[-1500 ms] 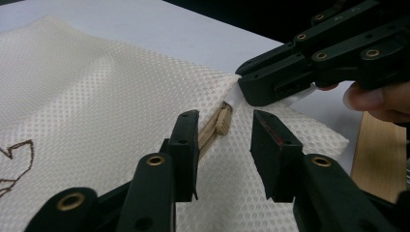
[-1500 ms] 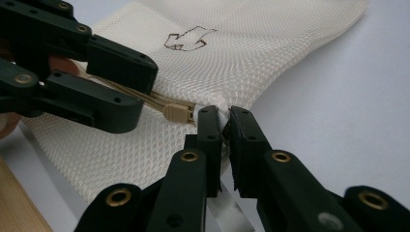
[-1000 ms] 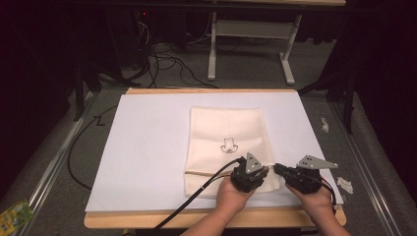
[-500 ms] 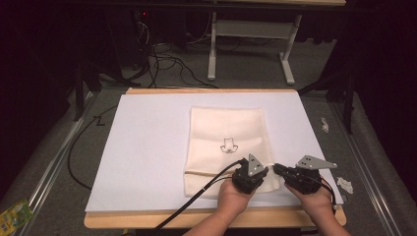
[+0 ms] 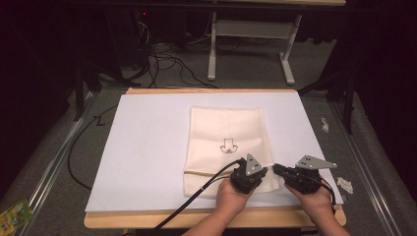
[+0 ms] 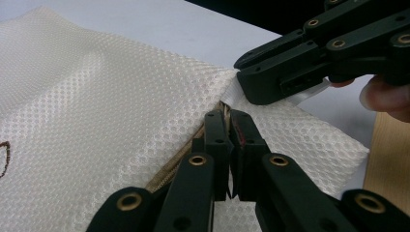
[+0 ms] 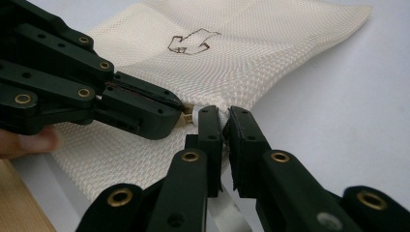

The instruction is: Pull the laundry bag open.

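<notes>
Table (image 5: 147, 219) carries a white sheet (image 5: 147, 147); a cream mesh bag (image 5: 226, 128) lies flat on the sheet, right of centre, long axis running 12 to 6 o'clock in the high view, with a small brown outline mark (image 5: 227, 145) near its middle. Both grippers sit at the bag's near right corner, about 5 o'clock from the mark. Left gripper (image 5: 251, 173) rests over the bag's near edge, tips pointing toward 2 o'clock; right gripper (image 5: 277, 169) lies just off the bag's right edge, tips pointing toward 9 o'clock, so the two sets of tips nearly meet at the same spot. In the left gripper view, the left gripper (image 6: 228, 116) has its jaws closed on the tan zipper band (image 6: 169, 169) where it ends at the bag's edge; the jaws have just been closing, with that band between them. The right gripper (image 6: 241, 77) appears there at 1 o'clock, just beyond. In the right gripper view, the right gripper (image 7: 221, 116) has its jaws clamped on a white tab (image 7: 199, 114) at the bag's edge; the left gripper (image 7: 181, 107) lies just at 10 o'clock of it, tips almost touching. A white strip (image 7: 227, 212) shows below the right jaws.
</notes>
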Demonstrator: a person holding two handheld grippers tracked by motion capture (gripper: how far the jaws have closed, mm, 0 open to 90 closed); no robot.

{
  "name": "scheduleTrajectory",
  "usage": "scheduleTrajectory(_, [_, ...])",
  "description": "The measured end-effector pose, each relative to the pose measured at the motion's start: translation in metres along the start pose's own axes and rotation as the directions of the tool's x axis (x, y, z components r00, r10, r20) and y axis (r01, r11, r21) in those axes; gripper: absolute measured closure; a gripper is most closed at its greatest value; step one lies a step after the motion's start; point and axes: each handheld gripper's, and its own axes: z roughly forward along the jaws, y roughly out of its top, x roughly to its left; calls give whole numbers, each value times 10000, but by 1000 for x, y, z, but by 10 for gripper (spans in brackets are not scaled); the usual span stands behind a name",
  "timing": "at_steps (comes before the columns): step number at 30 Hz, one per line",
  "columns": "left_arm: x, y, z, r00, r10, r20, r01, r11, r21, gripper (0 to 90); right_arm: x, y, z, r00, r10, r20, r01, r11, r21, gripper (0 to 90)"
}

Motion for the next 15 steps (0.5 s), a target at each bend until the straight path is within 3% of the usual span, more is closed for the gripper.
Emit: scheduleTrajectory(15, [4, -1, -5, 10000, -9, 20, 9, 10000, -9, 877, 4, 4, 1, 10000, -70, 7, 70, 9999, -82, 865])
